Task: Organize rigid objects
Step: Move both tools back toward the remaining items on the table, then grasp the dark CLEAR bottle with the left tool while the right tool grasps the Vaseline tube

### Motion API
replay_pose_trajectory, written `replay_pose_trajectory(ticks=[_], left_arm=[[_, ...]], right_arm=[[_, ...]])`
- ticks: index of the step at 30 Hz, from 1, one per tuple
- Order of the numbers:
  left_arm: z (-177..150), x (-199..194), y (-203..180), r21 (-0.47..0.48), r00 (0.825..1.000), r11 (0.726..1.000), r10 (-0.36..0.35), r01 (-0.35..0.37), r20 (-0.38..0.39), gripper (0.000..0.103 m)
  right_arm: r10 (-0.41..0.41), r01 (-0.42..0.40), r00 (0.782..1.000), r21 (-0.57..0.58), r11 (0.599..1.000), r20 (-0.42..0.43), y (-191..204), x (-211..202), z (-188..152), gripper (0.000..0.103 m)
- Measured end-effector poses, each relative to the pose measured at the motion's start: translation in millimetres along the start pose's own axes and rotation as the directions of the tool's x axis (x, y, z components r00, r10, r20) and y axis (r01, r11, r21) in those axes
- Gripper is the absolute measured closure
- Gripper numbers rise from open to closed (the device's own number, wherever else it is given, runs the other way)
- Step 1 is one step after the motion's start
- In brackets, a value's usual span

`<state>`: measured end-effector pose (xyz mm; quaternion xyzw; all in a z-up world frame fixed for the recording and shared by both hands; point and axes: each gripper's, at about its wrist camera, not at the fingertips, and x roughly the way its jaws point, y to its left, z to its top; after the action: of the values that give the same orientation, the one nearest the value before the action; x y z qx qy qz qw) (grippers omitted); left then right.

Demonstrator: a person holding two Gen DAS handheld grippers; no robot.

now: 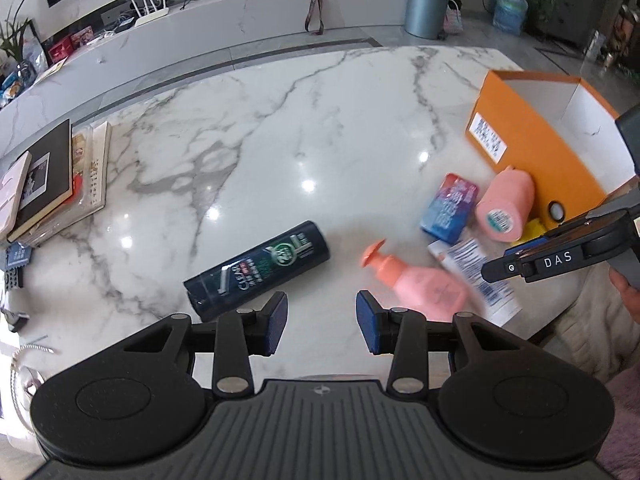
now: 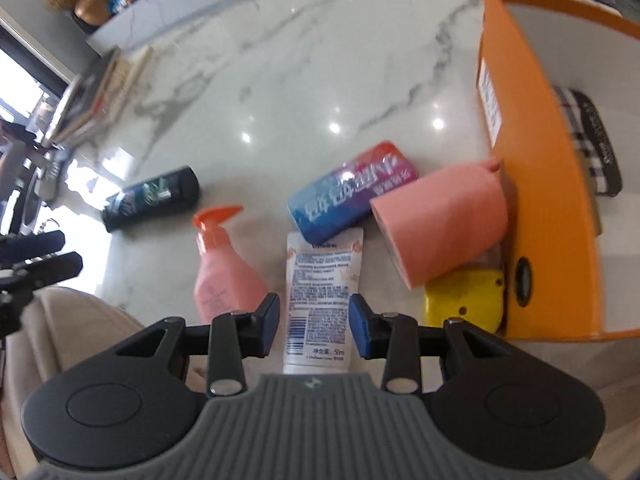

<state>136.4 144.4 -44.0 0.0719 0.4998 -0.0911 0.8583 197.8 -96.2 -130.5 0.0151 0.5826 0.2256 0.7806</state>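
Note:
On the marble table lie a dark shampoo bottle, a pink pump bottle, a white tube, a blue-red box, a pink cylinder and a yellow item, beside an open orange box. My left gripper is open and empty above the gap between the shampoo bottle and the pump bottle. My right gripper is open above the white tube, with the pump bottle to its left. A checked item lies inside the orange box.
A stack of books sits at the table's left edge. A long white counter and a grey bin stand beyond the table. The table's near edge runs by a cream cushion.

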Motion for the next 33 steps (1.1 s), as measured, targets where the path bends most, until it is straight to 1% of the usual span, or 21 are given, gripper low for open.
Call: replay_pose_trajectory(ticks=[2,4,8,10,11,12,13,14,16,19,21,23,26,27,28,29,33], left_arm=[[1,5,6,0.030,1.000,1.000,0.001,-0.001,-0.006,0.055],[4,11,11,0.071,1.000,0.997,0.004,-0.003,-0.011,0.049],[14,31,22,0.183,0.999,0.983,0.008,0.000,-0.045,0.042],[19,44,23,0.259,0.998,0.966,0.030,-0.013,-0.062,0.040],[21,51,22,0.314,0.997,0.949,0.048,-0.025,-0.065,0.039],[22,56,20,0.357,0.996,0.934,0.057,-0.030,-0.066,0.036],[23,63,18,0.409,0.995,0.912,0.067,-0.033,-0.071,0.033],[24,69,17,0.445,0.994,0.895,0.074,-0.030,-0.082,0.033],[24,82,14,0.494,0.991,0.870,0.073,-0.007,-0.115,0.031],[24,100,14,0.532,0.984,0.847,0.072,0.024,-0.160,0.030],[26,109,15,0.532,0.982,0.846,0.070,0.035,-0.178,0.030],[28,118,18,0.513,0.980,0.857,0.048,0.060,-0.194,0.031],[30,123,25,0.449,0.976,0.888,0.000,0.100,-0.218,0.033],[32,124,27,0.430,0.973,0.896,-0.012,0.112,-0.230,0.038],[32,124,28,0.408,0.970,0.905,-0.019,0.120,-0.243,0.039],[33,124,29,0.388,0.968,0.914,-0.023,0.122,-0.250,0.040],[32,122,26,0.274,0.956,0.955,-0.027,0.111,-0.291,0.049]], right_arm=[[-0.024,0.024,0.999,-0.001,1.000,-0.029,3,10,1,0.063],[-0.047,0.047,0.997,-0.007,0.999,-0.053,7,18,2,0.060],[-0.073,0.072,0.994,-0.026,0.997,-0.082,10,26,2,0.056],[-0.079,0.076,0.993,-0.035,0.996,-0.089,12,29,3,0.055],[-0.083,0.080,0.992,-0.038,0.996,-0.097,12,32,4,0.054],[-0.084,0.080,0.992,-0.040,0.996,-0.098,12,33,5,0.054],[-0.089,0.084,0.991,-0.049,0.995,-0.098,14,34,6,0.054],[-0.093,0.088,0.991,-0.058,0.994,-0.097,15,35,7,0.054],[-0.099,0.092,0.990,-0.073,0.993,-0.096,18,36,9,0.054],[-0.106,0.097,0.990,-0.096,0.991,-0.091,22,38,12,0.055],[-0.103,0.094,0.991,-0.106,0.990,-0.084,24,41,14,0.055],[-0.098,0.089,0.992,-0.110,0.990,-0.080,25,43,16,0.055],[-0.089,0.080,0.993,-0.112,0.991,-0.079,23,43,18,0.055],[-0.086,0.077,0.993,-0.112,0.991,-0.080,23,43,18,0.056],[-0.083,0.074,0.993,-0.111,0.991,-0.080,23,44,18,0.056],[-0.080,0.071,0.994,-0.107,0.992,-0.081,22,44,18,0.056],[-0.071,0.063,0.994,-0.101,0.993,-0.078,20,42,17,0.057]])
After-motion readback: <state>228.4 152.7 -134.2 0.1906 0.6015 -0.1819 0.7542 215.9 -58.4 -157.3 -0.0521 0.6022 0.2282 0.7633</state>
